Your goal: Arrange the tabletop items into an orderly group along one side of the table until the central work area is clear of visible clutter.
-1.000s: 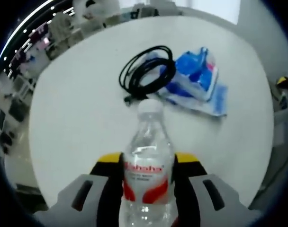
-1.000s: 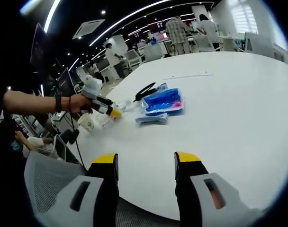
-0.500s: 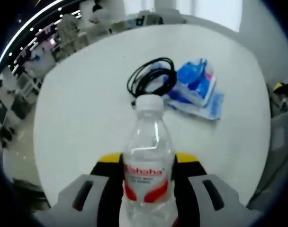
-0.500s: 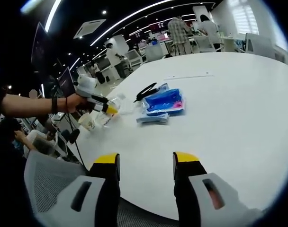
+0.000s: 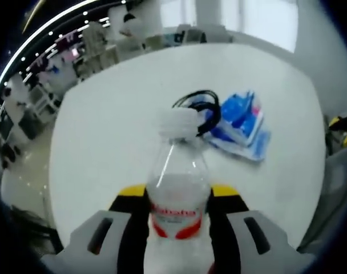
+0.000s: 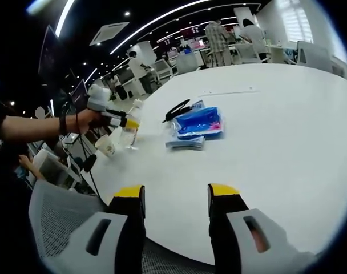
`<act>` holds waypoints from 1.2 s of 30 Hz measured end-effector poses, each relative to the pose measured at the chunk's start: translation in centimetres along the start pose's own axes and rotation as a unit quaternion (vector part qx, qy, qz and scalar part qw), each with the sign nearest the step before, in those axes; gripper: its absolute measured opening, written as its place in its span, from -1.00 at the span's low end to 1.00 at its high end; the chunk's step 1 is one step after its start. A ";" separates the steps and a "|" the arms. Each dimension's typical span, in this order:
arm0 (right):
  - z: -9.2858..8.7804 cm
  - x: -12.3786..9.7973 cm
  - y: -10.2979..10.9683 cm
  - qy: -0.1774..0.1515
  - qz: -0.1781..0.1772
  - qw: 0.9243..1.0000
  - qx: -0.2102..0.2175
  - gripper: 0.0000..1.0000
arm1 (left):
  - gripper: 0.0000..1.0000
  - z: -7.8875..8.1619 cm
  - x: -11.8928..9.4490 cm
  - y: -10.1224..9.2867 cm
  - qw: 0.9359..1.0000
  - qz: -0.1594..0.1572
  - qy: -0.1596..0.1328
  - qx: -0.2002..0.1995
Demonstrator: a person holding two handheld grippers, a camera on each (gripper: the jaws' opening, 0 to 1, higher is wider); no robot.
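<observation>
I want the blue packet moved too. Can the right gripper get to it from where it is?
Probably yes. The right gripper is open and holds nothing, and only bare table lies between it and the blue packet.

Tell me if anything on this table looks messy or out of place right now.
Nothing looks spilled or damaged. The black cable lies in a loose coil partly over the blue packets, which sit in an uneven pile. The water bottle is clamped in the left gripper, cap on.

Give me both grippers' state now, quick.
Left gripper: shut on the water bottle.
Right gripper: open, holding nothing.
</observation>
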State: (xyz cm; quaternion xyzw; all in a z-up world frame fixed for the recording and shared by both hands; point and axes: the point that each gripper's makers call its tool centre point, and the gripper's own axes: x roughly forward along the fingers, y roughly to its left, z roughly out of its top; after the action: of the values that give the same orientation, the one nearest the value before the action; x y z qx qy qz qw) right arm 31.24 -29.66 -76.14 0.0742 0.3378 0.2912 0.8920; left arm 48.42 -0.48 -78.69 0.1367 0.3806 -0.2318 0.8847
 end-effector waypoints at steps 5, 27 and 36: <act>0.0 0.0 0.1 0.000 0.001 1.000 -0.002 -0.12 | -0.28 1.0 -0.6 0.9 1.000 0.014 -0.013 -0.005; 0.3 0.0 0.0 -0.004 0.000 1.000 -0.001 -0.13 | -0.27 0.3 -0.3 1.1 0.997 0.030 -0.035 -0.056; 0.5 0.0 0.1 -0.009 0.001 1.000 0.003 -0.13 | 0.10 1.3 -0.8 0.7 0.998 0.025 -0.056 -0.023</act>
State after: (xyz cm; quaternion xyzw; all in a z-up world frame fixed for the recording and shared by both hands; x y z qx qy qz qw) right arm 31.51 -29.58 -75.74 0.0797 0.3306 0.2907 0.8943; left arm 49.13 -0.22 -77.17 0.1126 0.3324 -0.2077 0.9130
